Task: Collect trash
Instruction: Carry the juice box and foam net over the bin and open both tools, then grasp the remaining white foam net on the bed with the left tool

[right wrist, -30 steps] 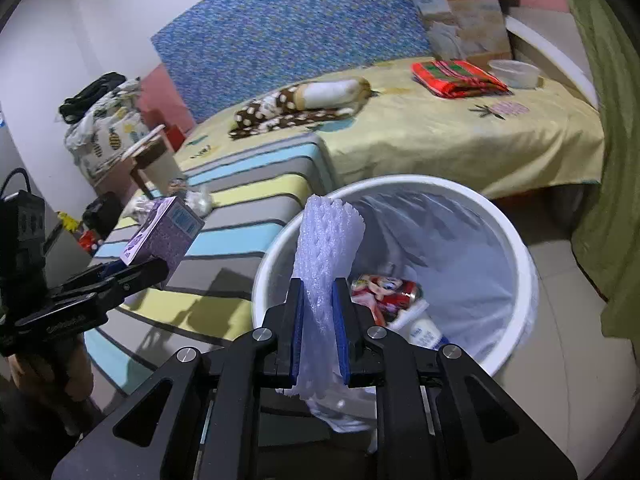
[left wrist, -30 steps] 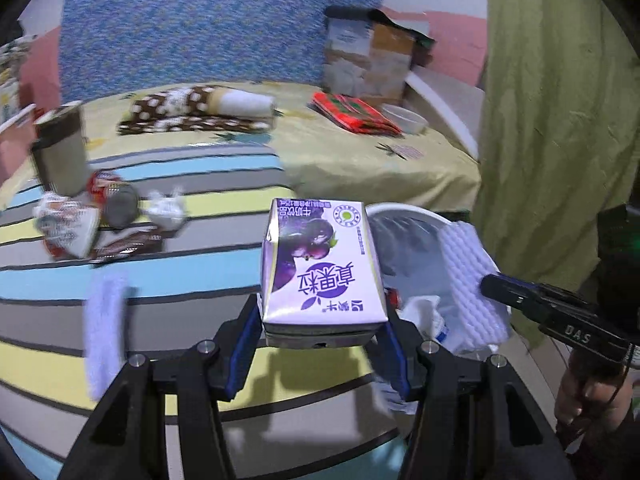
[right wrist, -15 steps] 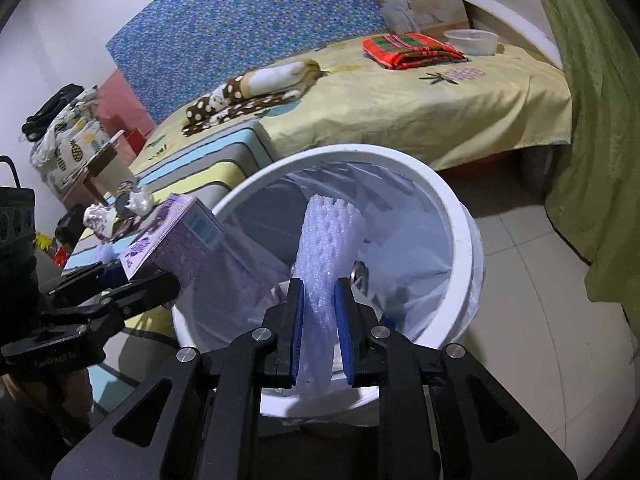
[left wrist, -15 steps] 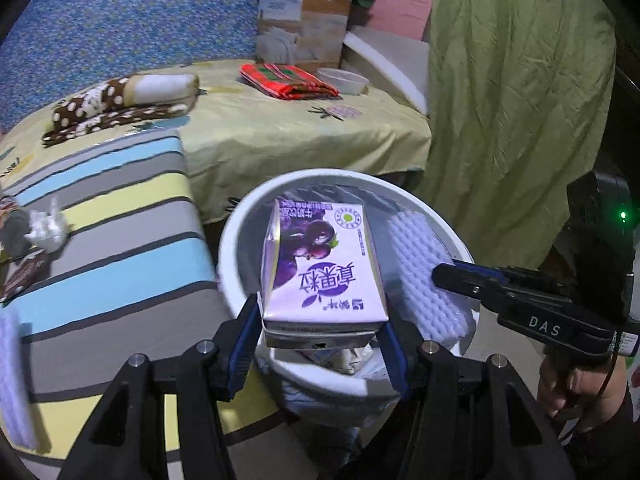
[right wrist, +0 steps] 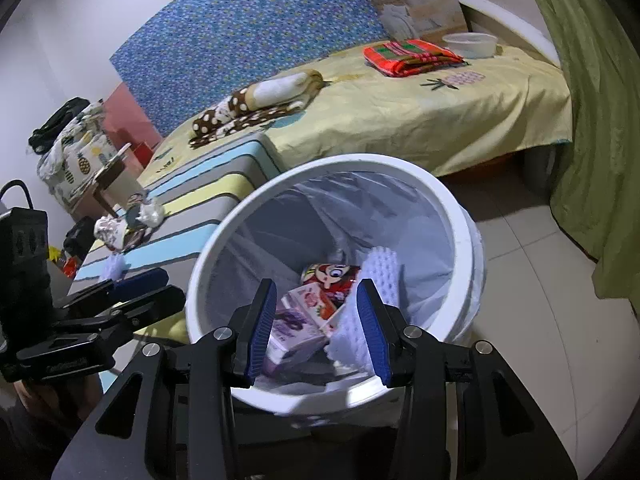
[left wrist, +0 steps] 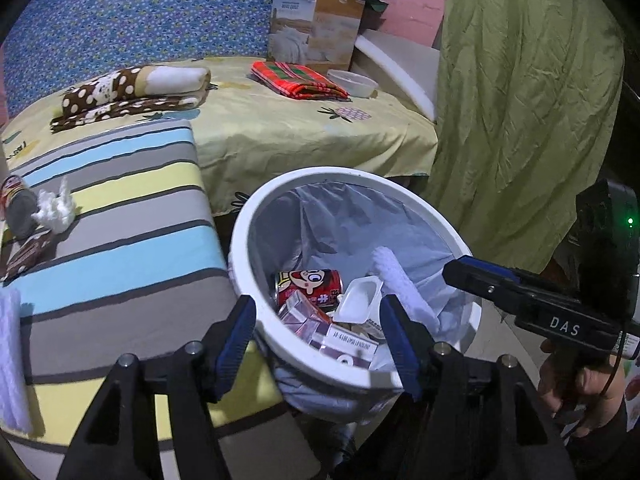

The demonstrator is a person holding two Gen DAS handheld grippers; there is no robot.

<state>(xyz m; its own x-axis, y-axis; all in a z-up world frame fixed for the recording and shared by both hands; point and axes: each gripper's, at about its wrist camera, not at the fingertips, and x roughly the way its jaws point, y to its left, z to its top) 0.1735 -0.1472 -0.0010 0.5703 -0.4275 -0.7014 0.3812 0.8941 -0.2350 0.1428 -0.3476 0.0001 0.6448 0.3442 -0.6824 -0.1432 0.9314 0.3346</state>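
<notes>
White plastic bin (left wrist: pixel 240 248), bag-lined, beside the striped bed: inside, foam sleeve (right wrist: pixel 378 276), purple carton (right wrist: pixel 290 330), red can (left wrist: pixel 310 286). Left tool (left wrist: pixel 318 326) and right tool (right wrist: pixel 316 320) just opened, released, nothing between.

A striped bench (left wrist: pixel 120 248) is strewn with leftover trash: a tissue wad (left wrist: pixel 54 210), a can (left wrist: pixel 16 208), a wrapper (left wrist: pixel 24 254). A bin (right wrist: pixel 466 240) is parked on the tiled floor (right wrist: pixel 540 320) just beside it.
</notes>
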